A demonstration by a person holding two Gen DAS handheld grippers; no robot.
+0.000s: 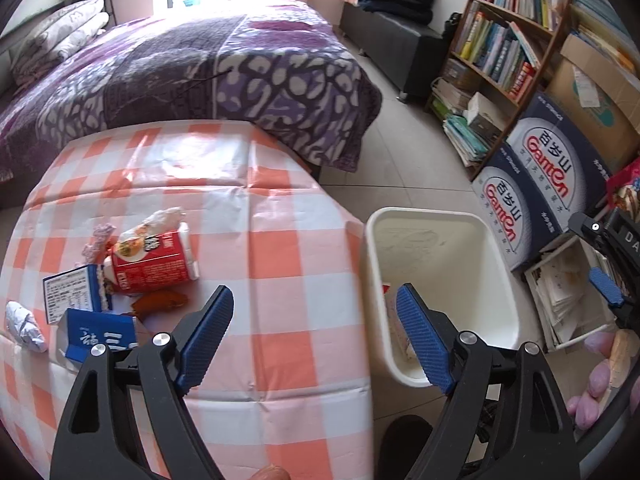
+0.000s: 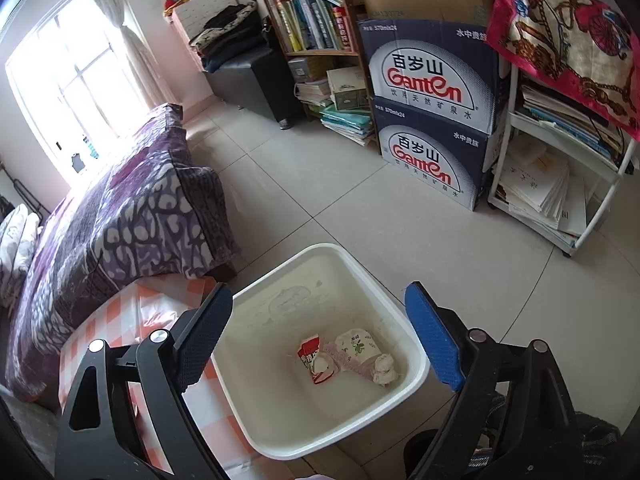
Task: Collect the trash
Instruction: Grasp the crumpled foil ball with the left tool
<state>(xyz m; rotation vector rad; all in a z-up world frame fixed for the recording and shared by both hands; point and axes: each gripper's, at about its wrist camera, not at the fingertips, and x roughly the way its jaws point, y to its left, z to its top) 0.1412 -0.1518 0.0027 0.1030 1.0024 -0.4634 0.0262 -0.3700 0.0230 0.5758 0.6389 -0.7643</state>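
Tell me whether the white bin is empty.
Not empty. The right wrist view shows the white bin holding a red carton, a paper cup and crumpled tissue at the bottom.

Checked table (image 1: 280, 208) bears cartons (image 1: 72, 296), red cup (image 1: 156, 260), wrappers (image 1: 24, 326).

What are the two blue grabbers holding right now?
Nothing. The left gripper is open and empty over the table edge, and the right gripper is open and empty above the white bin.

My left wrist view looks steeply down over the worktop (image 1: 276, 216). My right looks down into the bin (image 2: 416, 364). Both share bin, bed (image 1: 168, 64) and bookshelf (image 2: 316, 12).
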